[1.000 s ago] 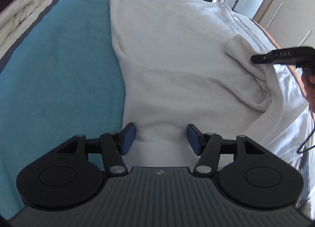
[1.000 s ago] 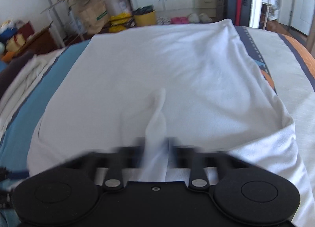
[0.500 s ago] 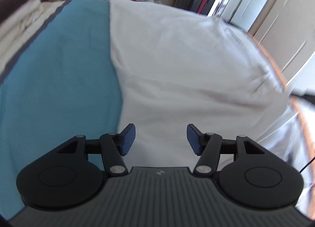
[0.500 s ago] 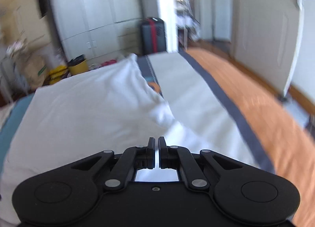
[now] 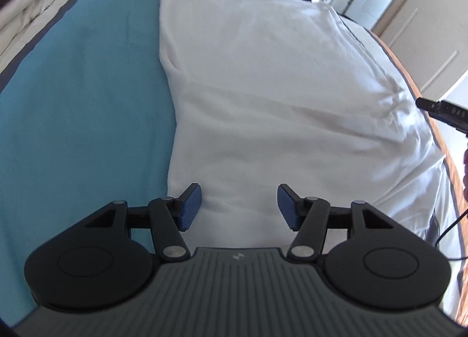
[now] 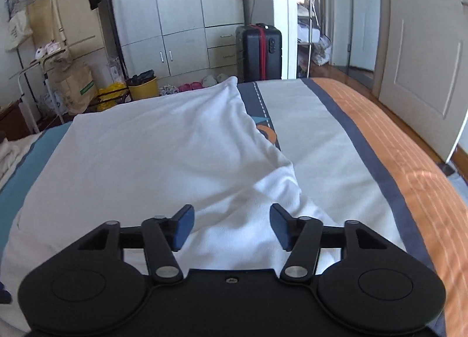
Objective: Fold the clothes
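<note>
A large white garment (image 5: 263, 79) lies spread flat on the bed, its left edge along the blue stripe of the bedcover. My left gripper (image 5: 239, 206) hovers open over its near edge, nothing between the blue pads. In the right wrist view the same white garment (image 6: 152, 155) shows a rumpled fold near its right side, just ahead of my right gripper (image 6: 231, 227), which is open and empty above it. The right gripper's black finger (image 5: 441, 110) pokes into the left wrist view at the right edge, beside the garment's crumpled right side.
The bedcover has a blue stripe (image 5: 73, 97) on the left and an orange stripe (image 6: 395, 161) on the right. Folded pale bedding (image 5: 20, 15) sits at the far left. A black suitcase (image 6: 259, 50), cupboards and a yellow bin (image 6: 143, 88) stand beyond the bed.
The right gripper held a white sleeve over the garment's middle, drew back to the right and opened; the sleeve now lies down. The left gripper stayed open and barely shifted.
</note>
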Tool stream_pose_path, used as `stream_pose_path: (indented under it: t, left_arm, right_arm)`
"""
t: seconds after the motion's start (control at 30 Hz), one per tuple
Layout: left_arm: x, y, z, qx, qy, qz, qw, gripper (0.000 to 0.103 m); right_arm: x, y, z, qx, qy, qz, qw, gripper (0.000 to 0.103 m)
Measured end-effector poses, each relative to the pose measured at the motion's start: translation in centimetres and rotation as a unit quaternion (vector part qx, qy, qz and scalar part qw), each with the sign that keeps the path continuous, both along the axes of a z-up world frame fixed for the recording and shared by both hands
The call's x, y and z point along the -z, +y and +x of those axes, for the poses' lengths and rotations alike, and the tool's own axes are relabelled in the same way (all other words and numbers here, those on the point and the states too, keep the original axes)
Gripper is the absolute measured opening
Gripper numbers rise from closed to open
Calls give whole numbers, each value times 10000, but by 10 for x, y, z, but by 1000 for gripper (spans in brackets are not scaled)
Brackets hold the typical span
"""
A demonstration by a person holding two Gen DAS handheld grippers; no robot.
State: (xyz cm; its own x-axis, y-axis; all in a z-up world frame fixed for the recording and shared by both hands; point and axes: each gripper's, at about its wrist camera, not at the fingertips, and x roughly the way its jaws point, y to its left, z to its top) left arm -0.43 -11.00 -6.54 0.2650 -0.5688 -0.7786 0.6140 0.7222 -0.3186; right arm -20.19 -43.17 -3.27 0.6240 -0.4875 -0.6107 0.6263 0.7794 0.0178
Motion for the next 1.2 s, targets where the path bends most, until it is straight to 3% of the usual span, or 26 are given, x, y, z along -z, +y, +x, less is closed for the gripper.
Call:
stream_pose_path:
  t: [0.07,0.17,0.2,0.23,0.3,0.43,0.5,0.6,0.83,0.97,1.03,1.1,1.2]
  left_arm:
    - [-6,4,2,-25,-131,-238,9996,57]
    - [-3,6,10,-137,-243,-451,9986,57]
    - [1,5,14,-176,-211,-433,9987,55]
    - [6,4,17,-214,-178,-414,9988,55]
    - [13,2,22,-325,-142,-398,9986,55]
    - [11,-5,21,-451,-383,-341,9977,55]
    - [10,-8,19,-422,-497,-233,9976,56]
    - [15,-11,19,-418,-413,87,9982,56]
    - [12,-16,12,-224,-605,369,9972,57]
    - [15,-6,20,-305,-345,404,9981,58]
    - [17,8,26,-409,-47,403,9983,59]
    - [18,23,32,-529,199,292,9980,59]
    - [20,43,39,-712,552,84,9959,59]
  right_arm:
    - [5,-6,8,-134,307,-323,9989,76]
    - [17,-23,16,-354,669,-235,9969,75]
    - [21,-29,17,-443,715,-122,9964,67]
    - [25,-32,16,-541,724,-15,9959,46]
    - [31,-36,15,-739,734,174,9944,15]
    - [28,-17,4,-772,605,-485,9940,5]
    - [22,-9,-2,-693,485,-803,9932,4]
    - [7,-16,-9,-488,197,-841,9951,4]
    - [27,-31,1,-443,566,-746,9946,4]
    - [20,-32,-7,-254,497,-585,9967,5]
    - [17,-32,-11,-159,462,-504,9975,24]
    - [14,-33,-15,-65,428,-423,9982,37]
    - [9,-34,-21,77,376,-302,9988,48]
